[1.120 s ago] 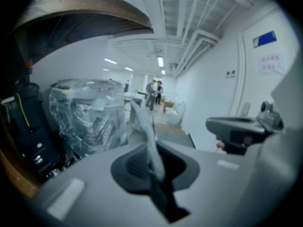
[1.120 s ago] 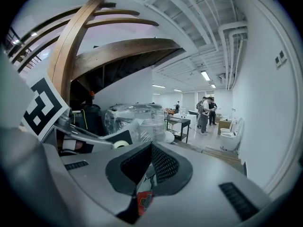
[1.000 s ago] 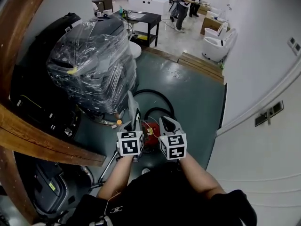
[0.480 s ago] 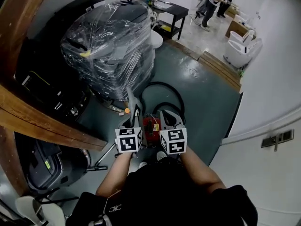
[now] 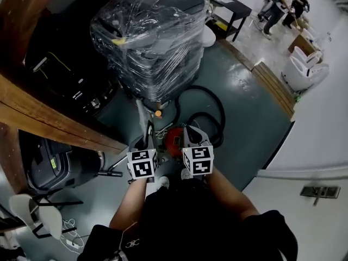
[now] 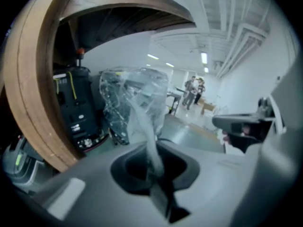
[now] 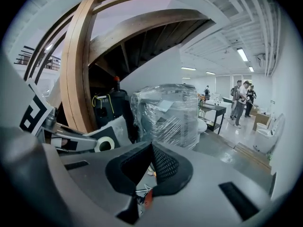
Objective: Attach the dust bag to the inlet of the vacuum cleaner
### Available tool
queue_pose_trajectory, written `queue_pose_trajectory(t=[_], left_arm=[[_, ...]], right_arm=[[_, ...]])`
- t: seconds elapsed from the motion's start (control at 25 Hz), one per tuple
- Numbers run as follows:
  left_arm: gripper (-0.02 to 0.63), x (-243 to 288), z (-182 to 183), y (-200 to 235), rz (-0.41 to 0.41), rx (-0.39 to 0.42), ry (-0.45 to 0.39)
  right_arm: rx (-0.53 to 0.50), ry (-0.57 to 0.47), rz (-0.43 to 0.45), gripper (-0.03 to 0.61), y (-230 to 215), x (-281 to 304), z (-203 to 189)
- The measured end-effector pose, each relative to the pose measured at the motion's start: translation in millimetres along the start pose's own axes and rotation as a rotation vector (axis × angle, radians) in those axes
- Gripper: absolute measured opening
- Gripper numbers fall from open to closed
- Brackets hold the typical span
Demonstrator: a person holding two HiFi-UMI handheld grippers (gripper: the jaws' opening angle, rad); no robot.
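A red vacuum cleaner (image 5: 173,140) stands on the green floor, between my two grippers and just past them. My left gripper (image 5: 147,141) is shut on the dust bag (image 5: 142,117), a thin pale sheet that sticks up edge-on from its jaws (image 6: 147,126). From the right gripper view I see the bag's dark collar with its round hole (image 7: 105,144) at the left. My right gripper (image 5: 187,136) is shut with nothing in it, its pads meeting (image 7: 150,161). The vacuum's inlet is hidden.
A black hose (image 5: 212,116) loops on the floor behind the vacuum. A machine wrapped in plastic film (image 5: 155,34) stands right beyond. A curved wooden beam (image 5: 49,126) and a dark floor machine (image 5: 54,165) lie to the left. People stand far off (image 7: 240,98).
Both grippers have sunk and moved in toward the red vacuum, still side by side. The head view has tipped down, so the wrapped machine fills more of the top.
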State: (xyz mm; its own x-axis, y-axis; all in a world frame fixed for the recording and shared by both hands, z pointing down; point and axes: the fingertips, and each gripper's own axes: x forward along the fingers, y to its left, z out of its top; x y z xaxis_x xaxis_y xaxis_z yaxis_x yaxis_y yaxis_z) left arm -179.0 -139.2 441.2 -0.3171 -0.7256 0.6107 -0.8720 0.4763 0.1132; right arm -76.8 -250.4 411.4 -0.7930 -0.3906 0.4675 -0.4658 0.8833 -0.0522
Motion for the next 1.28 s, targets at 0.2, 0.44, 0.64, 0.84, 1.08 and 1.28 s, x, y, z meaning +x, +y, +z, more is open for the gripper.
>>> queue_pose_trajectory(t=[0.2, 0.44, 0.64, 0.84, 1.08, 1.28], left_arm=[[0.026, 6.1, -26.2, 30.7, 0.076, -0.048, 0.045], [0.028, 27.1, -89.3, 60.0, 0.135, -0.075, 0.122], [0.028, 72.3, -153.2, 82.0, 0.160, -0.070, 0.163], [0.026, 129.4, -219.2, 98.3, 0.172, -0.073, 0.173], [0.026, 195.5, -285.6, 107.3, 0.169, -0.030, 0.234], [0.026, 242.9, -346.6, 116.7, 0.156, -0.038, 0.338]], right_arm=[[-0.014, 0.058, 0.062, -0.002, 9.2, 23.5, -18.2], [-0.019, 0.151, 0.128, -0.002, 22.0, 50.0, -65.3], [-0.023, 0.181, 0.117, -0.002, 20.1, 87.0, -116.2], [-0.001, 0.227, 0.043, -0.002, 3.6, 126.9, -176.4], [0.041, 0.298, -0.045, -0.002, -27.0, 157.1, -256.0], [0.081, 0.368, -0.089, 0.032, -37.7, 180.1, -334.3]])
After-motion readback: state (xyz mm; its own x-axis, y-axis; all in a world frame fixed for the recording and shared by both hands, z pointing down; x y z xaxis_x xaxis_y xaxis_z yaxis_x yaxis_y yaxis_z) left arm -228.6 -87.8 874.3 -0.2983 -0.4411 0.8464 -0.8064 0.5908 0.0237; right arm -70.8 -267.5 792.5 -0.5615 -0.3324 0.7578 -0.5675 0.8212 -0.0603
